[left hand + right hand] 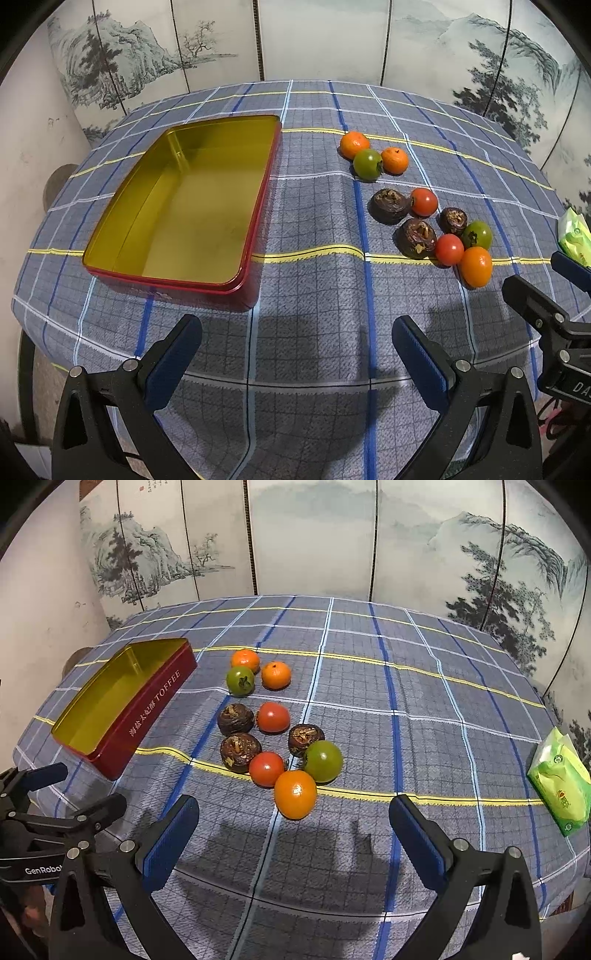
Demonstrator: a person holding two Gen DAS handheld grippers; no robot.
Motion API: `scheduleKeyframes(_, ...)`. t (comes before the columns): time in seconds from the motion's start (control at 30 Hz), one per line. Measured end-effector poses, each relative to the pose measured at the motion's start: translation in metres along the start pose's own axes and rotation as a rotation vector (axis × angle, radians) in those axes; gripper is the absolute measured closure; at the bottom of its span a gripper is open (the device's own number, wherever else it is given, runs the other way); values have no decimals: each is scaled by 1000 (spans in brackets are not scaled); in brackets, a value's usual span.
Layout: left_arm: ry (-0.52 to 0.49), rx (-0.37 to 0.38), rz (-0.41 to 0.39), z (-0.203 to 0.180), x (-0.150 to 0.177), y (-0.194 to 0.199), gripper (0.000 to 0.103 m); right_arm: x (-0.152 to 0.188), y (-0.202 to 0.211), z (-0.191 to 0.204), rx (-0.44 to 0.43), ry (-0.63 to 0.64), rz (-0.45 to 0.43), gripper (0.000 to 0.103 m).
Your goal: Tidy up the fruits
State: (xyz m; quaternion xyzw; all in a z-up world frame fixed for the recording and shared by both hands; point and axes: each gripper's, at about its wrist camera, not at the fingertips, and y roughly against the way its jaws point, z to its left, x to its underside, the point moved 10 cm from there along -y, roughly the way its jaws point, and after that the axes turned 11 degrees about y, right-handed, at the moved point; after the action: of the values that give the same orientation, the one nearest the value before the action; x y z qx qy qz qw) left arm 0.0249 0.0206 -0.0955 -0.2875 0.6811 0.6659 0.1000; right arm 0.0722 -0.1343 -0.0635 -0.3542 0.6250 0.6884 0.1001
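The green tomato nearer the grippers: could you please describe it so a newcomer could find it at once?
On the plaid tablecloth, right of the red toffee tin, lies a cluster of fruit. At its near right edge sits the green tomato, touching an orange one in front and a dark brown fruit behind. The other green one lies farther back, between two oranges.

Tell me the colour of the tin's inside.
Gold; the tin is red outside. Best seen in the left wrist view.

Between the open toffee tin and the cluster of fruits a strip of bare table lies free. The near table edge is also bare. The fruits lie touching, so little room stays between them. A green tissue pack stands well apart at the right.
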Motion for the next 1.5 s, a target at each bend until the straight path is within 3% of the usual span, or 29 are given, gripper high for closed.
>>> scheduleKeyframes(0.47, 6, 0, 2, 3, -2, -2, 1, 2, -6, 4, -14, 9, 9, 3)
scheduleKeyframes(0.53, 5, 0, 3, 3, -1, -2, 1, 4, -8, 4, -21, 13, 11, 7)
scheduleKeyframes(0.73, -7, 5, 8, 1, -1, -3, 1, 12, -25, 3, -57, -1, 59, 32)
scheduleKeyframes(0.87, -17, 12, 10, -3, -2, -6, 1, 15, -38, 5, -74, 2, 78, 54)
scheduleKeyframes(1.3, -75, 58, 3, -26, -10, -16, 1, 16, -66, 3, -83, -1, 109, 71)
scheduleKeyframes(1.5, -92, 81, 7, -37, -14, -20, 2, 18, -66, 0, -92, -8, 96, 74)
